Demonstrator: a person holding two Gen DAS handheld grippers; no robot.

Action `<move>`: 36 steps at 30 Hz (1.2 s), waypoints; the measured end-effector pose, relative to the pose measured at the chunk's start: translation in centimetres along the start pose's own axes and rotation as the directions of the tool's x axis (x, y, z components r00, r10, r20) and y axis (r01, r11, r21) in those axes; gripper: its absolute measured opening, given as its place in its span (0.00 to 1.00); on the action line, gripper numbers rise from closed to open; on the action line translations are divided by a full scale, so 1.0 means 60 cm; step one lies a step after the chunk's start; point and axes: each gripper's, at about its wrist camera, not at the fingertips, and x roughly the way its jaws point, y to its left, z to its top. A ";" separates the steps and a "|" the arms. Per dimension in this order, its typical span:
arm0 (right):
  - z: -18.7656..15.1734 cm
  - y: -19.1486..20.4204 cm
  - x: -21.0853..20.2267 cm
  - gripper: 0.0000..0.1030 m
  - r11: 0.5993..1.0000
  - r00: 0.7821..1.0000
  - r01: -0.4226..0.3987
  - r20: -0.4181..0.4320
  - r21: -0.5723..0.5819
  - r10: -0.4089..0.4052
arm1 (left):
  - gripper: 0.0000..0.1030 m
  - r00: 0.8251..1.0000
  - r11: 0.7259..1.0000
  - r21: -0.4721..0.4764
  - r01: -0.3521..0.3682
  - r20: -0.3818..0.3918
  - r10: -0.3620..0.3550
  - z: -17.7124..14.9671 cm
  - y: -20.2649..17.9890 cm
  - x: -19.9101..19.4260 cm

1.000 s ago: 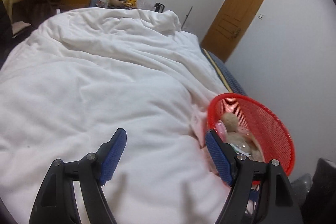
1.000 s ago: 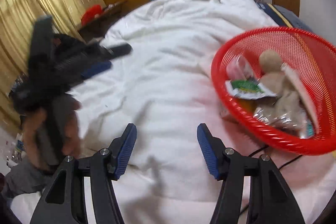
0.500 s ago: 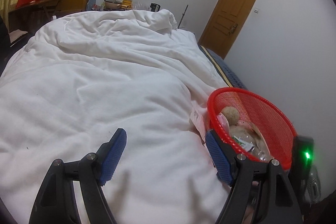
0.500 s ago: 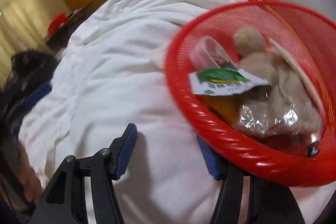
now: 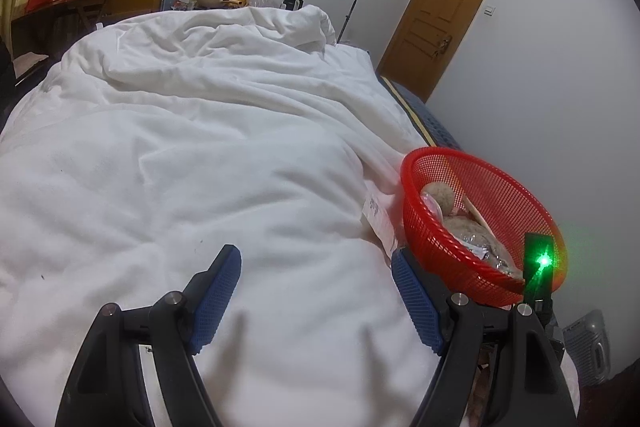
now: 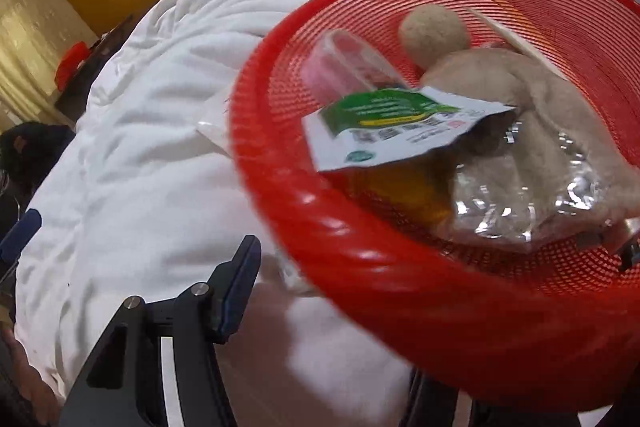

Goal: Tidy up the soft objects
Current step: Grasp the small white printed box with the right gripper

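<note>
Your left gripper (image 5: 316, 299) is wide open and holds nothing. It hangs just over the white duvet (image 5: 192, 155), with plain white cloth between its blue pads (image 5: 218, 293).

The red mesh basket (image 5: 516, 203) sits at the right edge of the bed, on the duvet. Its near rim is just beside your left gripper's right pad. In the basket you have a tan plush toy (image 6: 500, 79) with a round fuzzy ball on top. A crinkly clear wrapper (image 6: 528, 211) lies over the lower part of the toy. A white and green packet (image 6: 396, 127) lies across the middle, with something pink in clear plastic (image 6: 344, 67) behind it and something orange under it. What the pink and orange things are is too hard to tell.

Your right gripper (image 6: 344, 303) is very close to the basket. Only its left finger (image 6: 236, 287) shows. The basket's thick red rim hides the other one, so I cannot tell if it is open, shut, or holding the rim.

It looks like most of the job is done, because the soft toy is in the basket and no other soft toys show on the duvet. A flat white slip or bag (image 5: 378, 223) lies on the duvet just beside the basket, partly tucked under it. That may be one thing left to sort.
</note>
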 end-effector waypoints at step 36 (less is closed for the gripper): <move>-0.026 0.001 -0.191 0.20 0.987 0.974 -0.116 0.184 -0.113 0.135 | 0.58 0.937 0.991 -0.105 0.077 -0.331 -0.108 0.064 -0.094 0.229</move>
